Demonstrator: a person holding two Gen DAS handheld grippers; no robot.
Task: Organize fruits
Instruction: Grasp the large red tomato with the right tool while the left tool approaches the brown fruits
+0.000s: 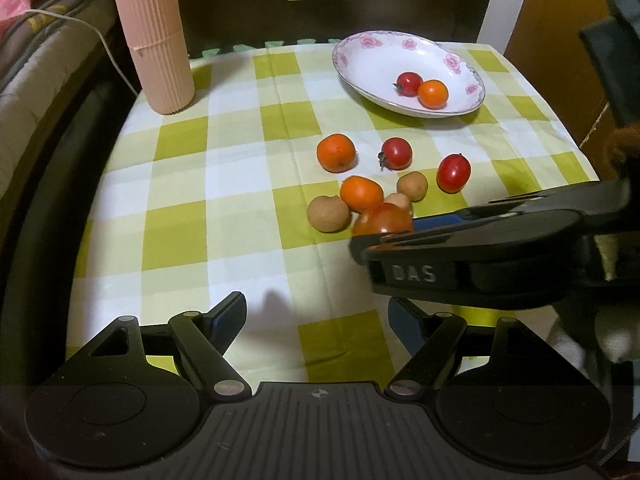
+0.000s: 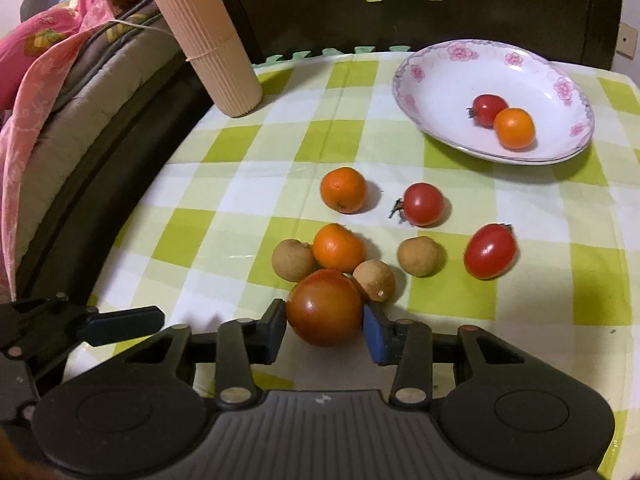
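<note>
From the left wrist, the flowered plate (image 1: 408, 72) is holding a red tomato (image 1: 409, 83) and an orange (image 1: 433, 93); the left gripper (image 1: 316, 320) is hovering wide open, holding nothing, over bare checked cloth (image 1: 192, 208).

From the right wrist, the right gripper (image 2: 325, 326) is closing both pads against the glossy large tomato (image 2: 325, 307), which is touching a rough brown longan (image 2: 375, 280).

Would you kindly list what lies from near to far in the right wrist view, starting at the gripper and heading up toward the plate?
Right gripper → large tomato between its fingers → oval cherry tomato → round cherry tomato → plate holding a cherry tomato and a small orange.
</note>
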